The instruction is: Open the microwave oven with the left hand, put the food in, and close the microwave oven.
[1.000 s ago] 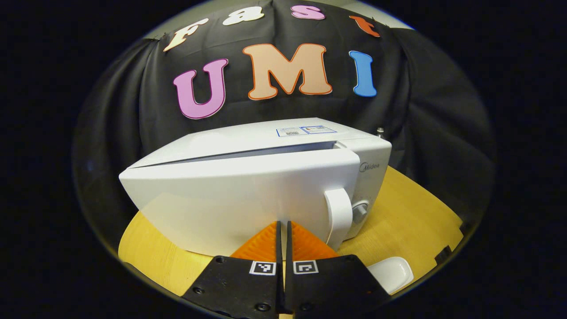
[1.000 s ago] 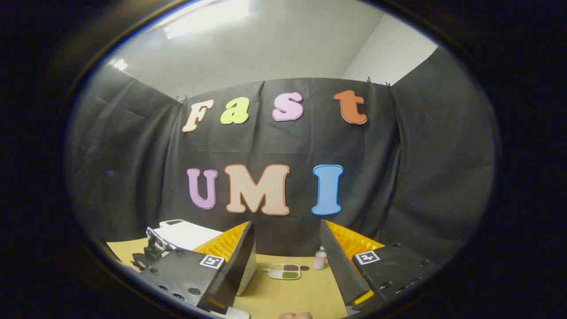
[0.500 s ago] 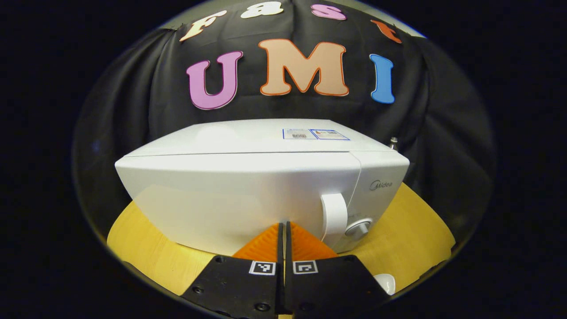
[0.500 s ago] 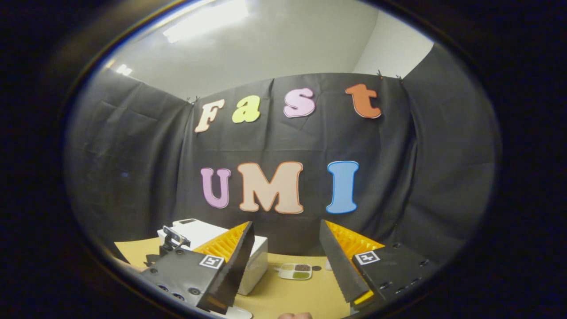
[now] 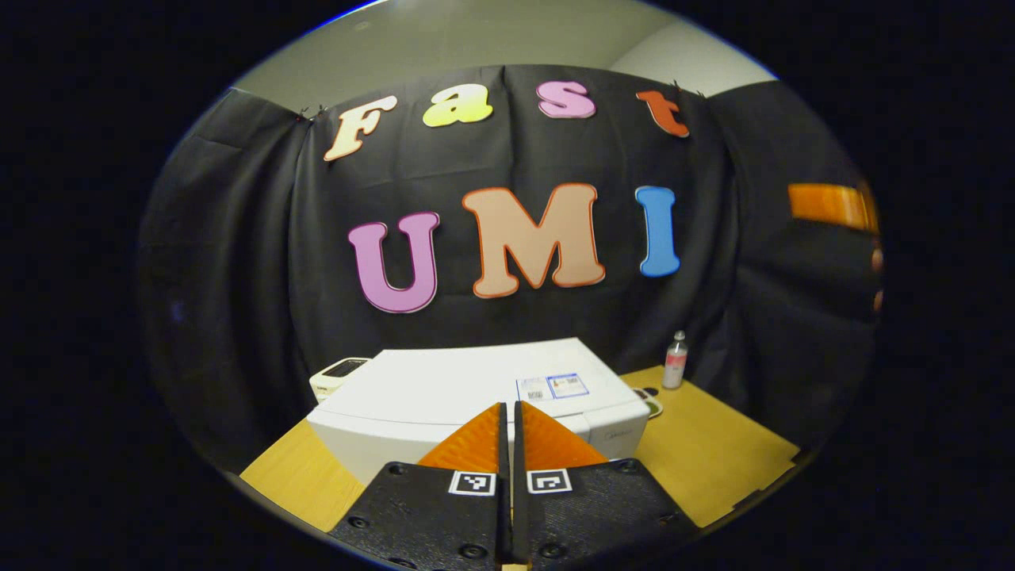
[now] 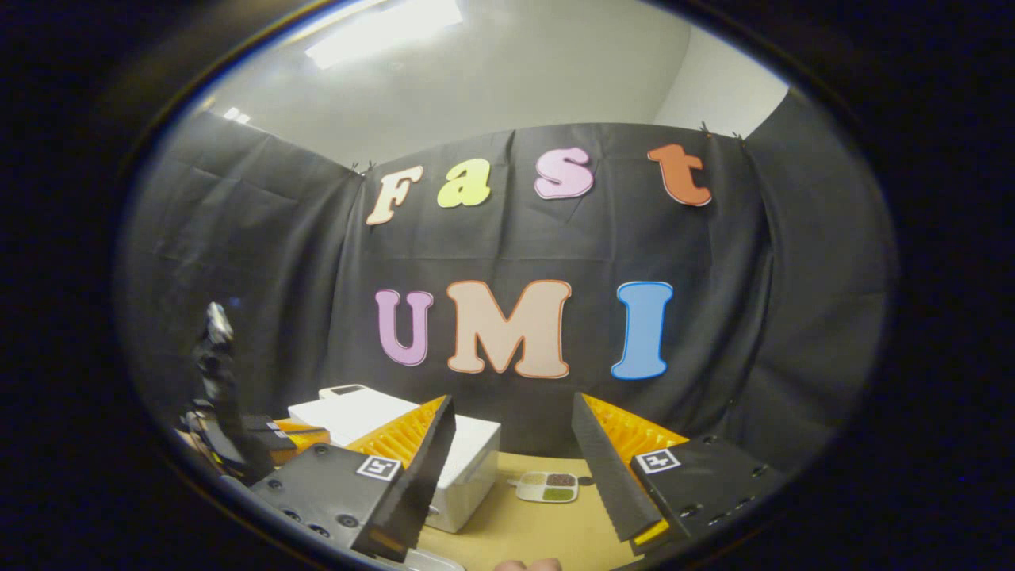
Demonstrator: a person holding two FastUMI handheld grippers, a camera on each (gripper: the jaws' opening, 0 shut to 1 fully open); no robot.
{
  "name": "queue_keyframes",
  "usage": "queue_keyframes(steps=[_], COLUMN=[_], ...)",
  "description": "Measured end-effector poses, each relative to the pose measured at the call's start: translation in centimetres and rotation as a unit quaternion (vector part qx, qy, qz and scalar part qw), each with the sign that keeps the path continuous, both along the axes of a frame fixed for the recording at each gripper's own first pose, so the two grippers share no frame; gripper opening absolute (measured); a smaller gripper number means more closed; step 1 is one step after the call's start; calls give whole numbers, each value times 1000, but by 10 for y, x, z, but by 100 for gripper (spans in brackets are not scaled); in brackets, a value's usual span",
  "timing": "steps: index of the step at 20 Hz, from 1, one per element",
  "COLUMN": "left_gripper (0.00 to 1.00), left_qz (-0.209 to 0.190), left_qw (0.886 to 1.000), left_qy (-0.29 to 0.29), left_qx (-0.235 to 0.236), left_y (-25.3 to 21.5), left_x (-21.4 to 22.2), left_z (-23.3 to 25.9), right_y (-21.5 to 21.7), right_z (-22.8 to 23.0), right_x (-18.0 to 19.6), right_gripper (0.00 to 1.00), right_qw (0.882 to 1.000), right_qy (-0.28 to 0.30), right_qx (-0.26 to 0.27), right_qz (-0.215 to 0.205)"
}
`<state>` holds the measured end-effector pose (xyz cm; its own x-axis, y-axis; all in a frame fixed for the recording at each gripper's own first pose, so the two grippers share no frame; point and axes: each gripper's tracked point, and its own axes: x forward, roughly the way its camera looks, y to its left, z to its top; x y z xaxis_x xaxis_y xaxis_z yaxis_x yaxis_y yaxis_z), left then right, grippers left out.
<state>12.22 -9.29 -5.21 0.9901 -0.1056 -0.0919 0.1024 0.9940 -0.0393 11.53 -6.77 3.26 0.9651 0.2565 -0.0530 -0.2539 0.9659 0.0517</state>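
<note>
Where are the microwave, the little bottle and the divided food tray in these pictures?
microwave [image 5: 444,381]: left gripper view, on its flat white top.
little bottle [image 5: 676,363]: left gripper view, on its body, standing upright on the table by the cloth wall.
divided food tray [image 6: 547,486]: right gripper view, on its middle, between the compartments.

We see a wooden table [image 5: 714,444] in front of the black cloth wall [image 5: 238,277]. At the back of the table, near the cloth, a small bottle [image 5: 676,361] with a pinkish label stands upright. A small white device [image 5: 337,374] with a dark screen sits at the far left by the cloth. In the right gripper view we make out a divided dish [image 6: 547,486] lying flat on the table [image 6: 515,531], its compartments holding dark, green and pale contents. Above the cloth we see a grey ceiling with a bright light panel [image 6: 381,28].
</note>
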Motion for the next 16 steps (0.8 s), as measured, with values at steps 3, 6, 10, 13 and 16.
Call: queue_keyframes(steps=[3,6,10,13,16], left_gripper=[0,58,93,96,96], left_qz=[-4,-14,-15,-40,-45], left_qw=[999,995,987,987,989], left_qy=[-45,-101,-140,-146,-135], left_qx=[-9,6,80,59,41], left_y=[19,32,37,19,13], left_x=[-17,-27,-34,-41,-41], left_z=[62,112,137,137,137], right_y=[27,42,53,49,49], right_z=[-2,-4,8,7,10], right_x=[1,2,5,4,-1], right_gripper=[81,81,83,85,85], right_qw=[1000,1000,999,999,999], right_qy=[-2,-3,-6,-3,-18], right_qx=[10,6,36,36,21], right_qz=[-2,-9,-16,-28,-34])
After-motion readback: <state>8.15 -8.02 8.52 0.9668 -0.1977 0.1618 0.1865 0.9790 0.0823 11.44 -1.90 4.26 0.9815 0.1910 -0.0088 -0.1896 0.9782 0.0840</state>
